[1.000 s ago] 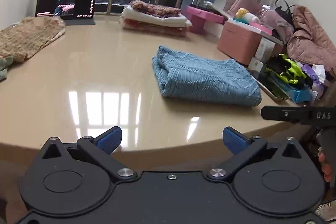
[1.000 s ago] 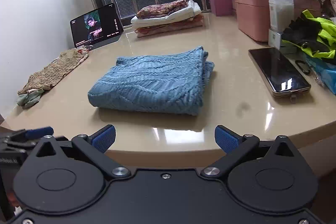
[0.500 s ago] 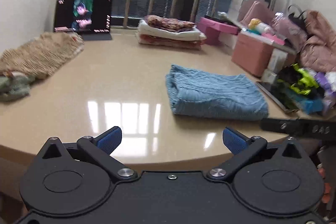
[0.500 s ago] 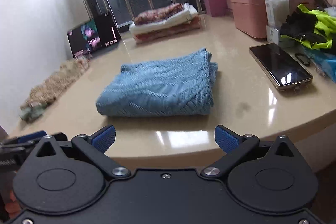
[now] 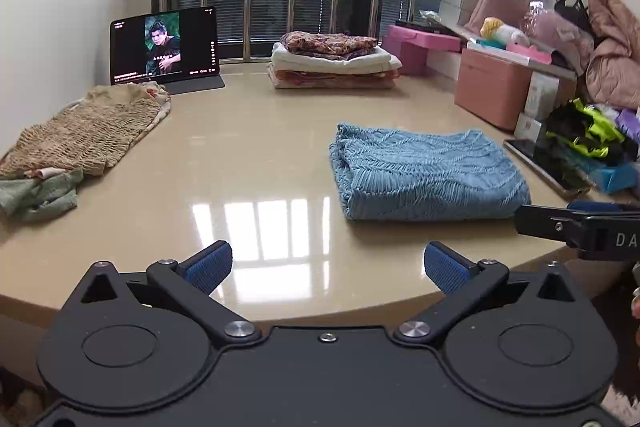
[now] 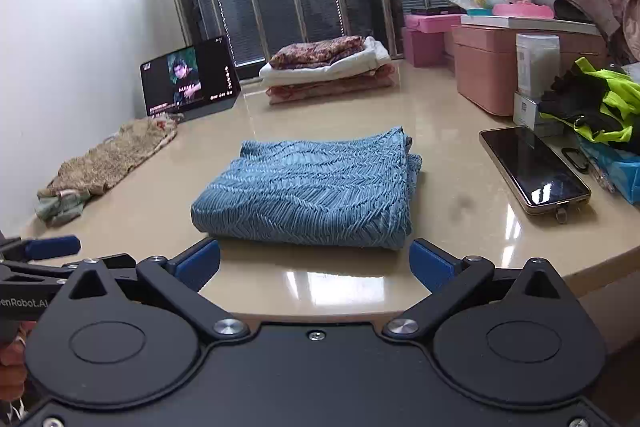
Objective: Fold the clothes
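Claws first: my right gripper (image 6: 314, 265) sits low centre of the right wrist frame, blue pads spread wide, nothing between them, touching nothing. My left gripper (image 5: 328, 265) is the same in the left wrist frame, wide apart and empty, hovering at the near rim of the glossy beige table (image 5: 256, 163). Each claw shows at the edge of the other's view.

Folded blue ribbed-knit garment (image 6: 316, 187) lies flat just beyond the right pads, centre of that frame; in the left wrist frame it is centre right, well clear of the left pads. I judge it already folded into a neat rectangle. It looks soft, light and floppy, and the layers could slide apart on the shiny top. I'd pinch through all layers at the near thick folded edge, one claw at each near corner.

Crumpled tan open-mesh knit garment (image 5: 80, 139) sits at the left edge of the left wrist frame, unfolded, with a green cloth (image 5: 38, 197) bunched at its near end. I judge it limp and easy to snag; best grabbed at a hem.

Stack of folded patterned and white clothes (image 6: 326, 69) is upper centre of the right wrist frame. Dark smartphone (image 6: 534, 169) lies to the right of the blue knit.
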### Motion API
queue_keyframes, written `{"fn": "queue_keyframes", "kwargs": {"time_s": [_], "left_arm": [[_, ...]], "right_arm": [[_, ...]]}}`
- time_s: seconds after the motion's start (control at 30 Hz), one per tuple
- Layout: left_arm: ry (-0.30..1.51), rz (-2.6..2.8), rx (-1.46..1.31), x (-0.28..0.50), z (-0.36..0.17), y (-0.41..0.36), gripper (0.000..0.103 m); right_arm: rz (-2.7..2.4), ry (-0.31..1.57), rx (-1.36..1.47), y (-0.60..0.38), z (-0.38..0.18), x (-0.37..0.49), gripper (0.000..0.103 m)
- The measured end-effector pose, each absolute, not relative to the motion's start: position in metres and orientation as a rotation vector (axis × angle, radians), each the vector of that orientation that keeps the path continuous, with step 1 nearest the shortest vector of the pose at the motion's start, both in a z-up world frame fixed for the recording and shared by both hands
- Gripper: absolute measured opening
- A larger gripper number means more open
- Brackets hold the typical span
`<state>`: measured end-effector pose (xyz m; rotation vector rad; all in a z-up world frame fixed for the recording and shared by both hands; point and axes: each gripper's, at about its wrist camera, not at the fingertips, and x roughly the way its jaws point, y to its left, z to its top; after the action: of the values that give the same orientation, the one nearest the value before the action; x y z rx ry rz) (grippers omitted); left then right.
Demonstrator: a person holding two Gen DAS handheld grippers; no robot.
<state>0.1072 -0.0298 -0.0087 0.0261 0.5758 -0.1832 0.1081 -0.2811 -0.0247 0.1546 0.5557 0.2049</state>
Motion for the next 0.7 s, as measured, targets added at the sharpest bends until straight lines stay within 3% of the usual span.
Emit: {"fn": "queue_keyframes", "kwargs": {"time_s": [0.7], "left_arm": [[0.659, -0.189, 0.013, 0.131, -0.026, -0.029, 0.103]], "right_arm": [[0.228, 0.633, 0.281, -0.305, -0.044, 0.13, 0.102]]}}
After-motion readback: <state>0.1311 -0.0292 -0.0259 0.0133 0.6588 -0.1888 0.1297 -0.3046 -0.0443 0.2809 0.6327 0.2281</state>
